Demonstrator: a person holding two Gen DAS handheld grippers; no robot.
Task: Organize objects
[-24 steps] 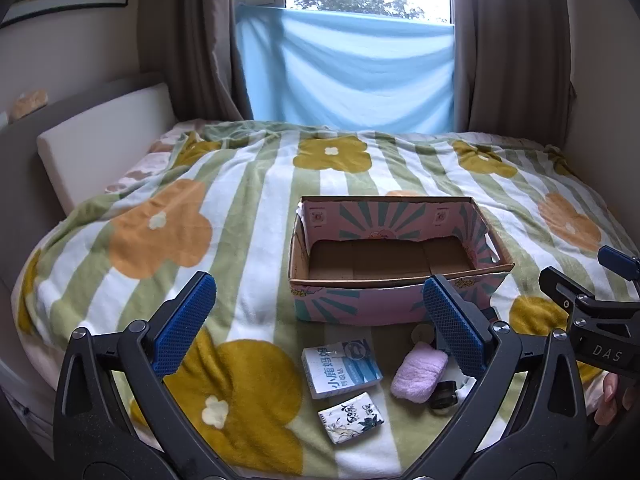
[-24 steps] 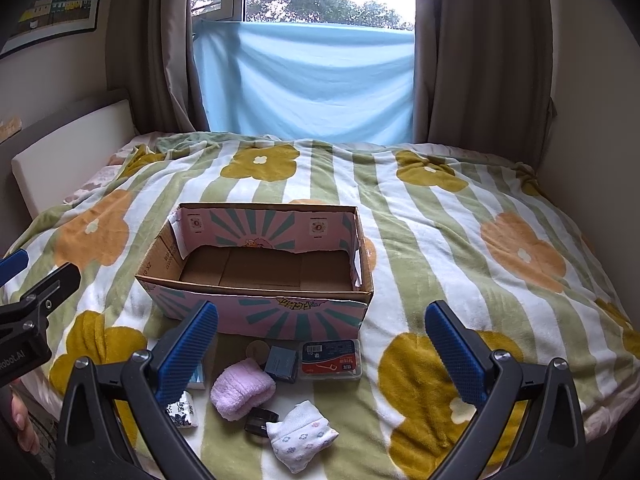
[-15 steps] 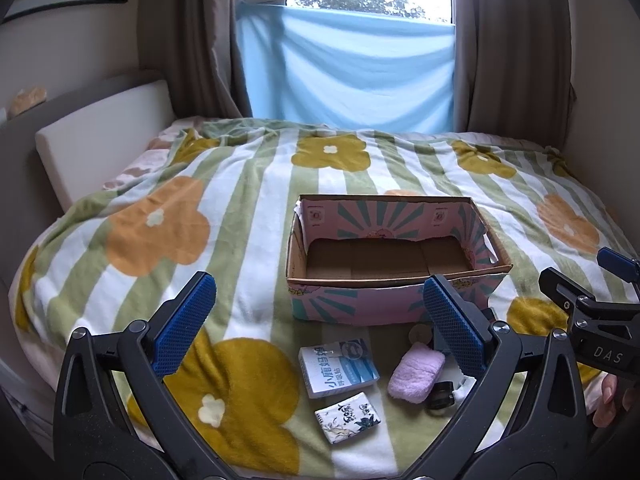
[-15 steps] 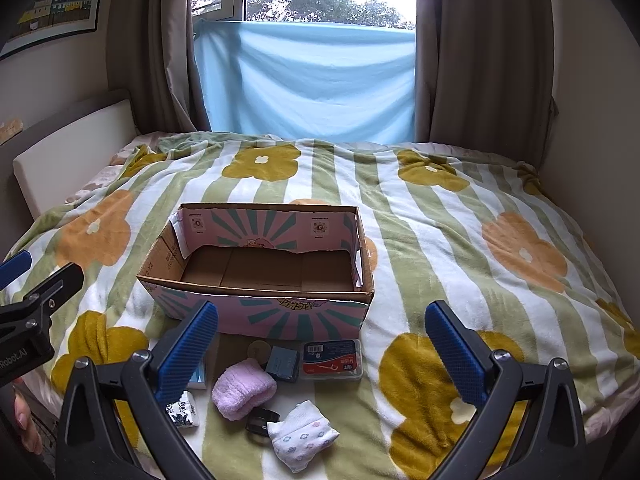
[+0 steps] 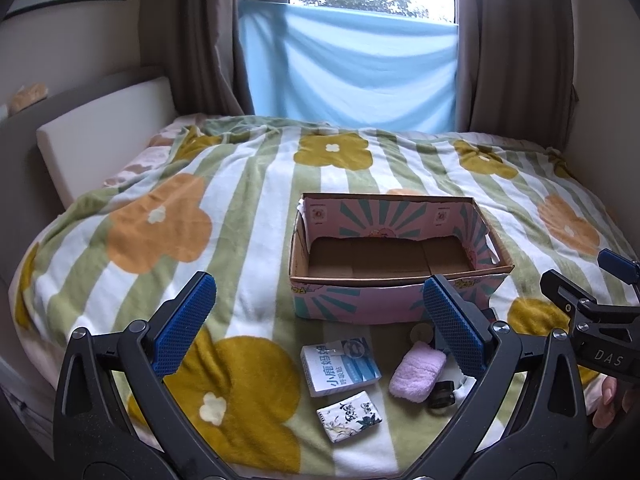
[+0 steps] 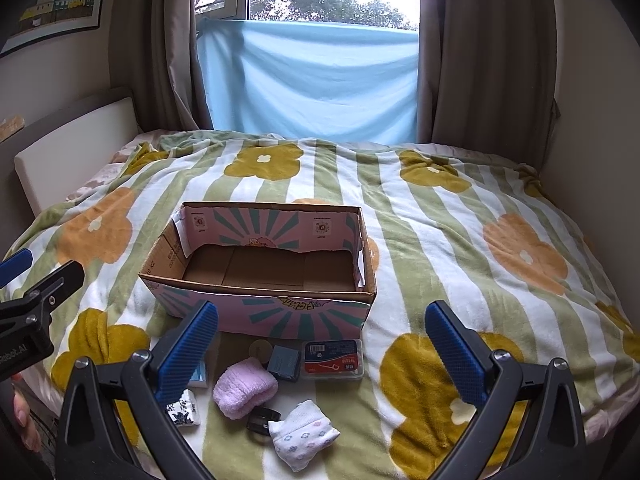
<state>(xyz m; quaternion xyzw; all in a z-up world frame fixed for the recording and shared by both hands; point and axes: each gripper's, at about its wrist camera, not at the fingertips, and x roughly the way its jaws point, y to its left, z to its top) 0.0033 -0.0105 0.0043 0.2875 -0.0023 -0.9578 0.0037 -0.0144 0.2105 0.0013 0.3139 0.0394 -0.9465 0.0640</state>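
Squarely on the flower-patterned blanket (image 6: 460, 248) of the bed sits the open cardboard box (image 6: 264, 276), its long axis running left to right across both views, its mouth facing up and only bare brown floor inside. Just beside its near wall lies a loose cluster: a blue-and-white packet (image 5: 340, 368) with its long side slanting toward the box, a small floral tissue pack (image 5: 349, 416), a pink rolled towel (image 6: 245, 388), a dark square case (image 6: 284, 362), a red-labelled floss pick box (image 6: 333, 360) lying parallel to the box wall, a black ring-shaped thing (image 6: 262, 420) and a white flower-print sock bundle (image 6: 304, 436). Both the left gripper (image 5: 320, 320) and the right gripper (image 6: 320, 340) hang above the bed's near edge with jaws spread wide and nothing between them. Wide stretches of blanket lie to the left, right and beyond the box; the items sit near the bed's front edge.
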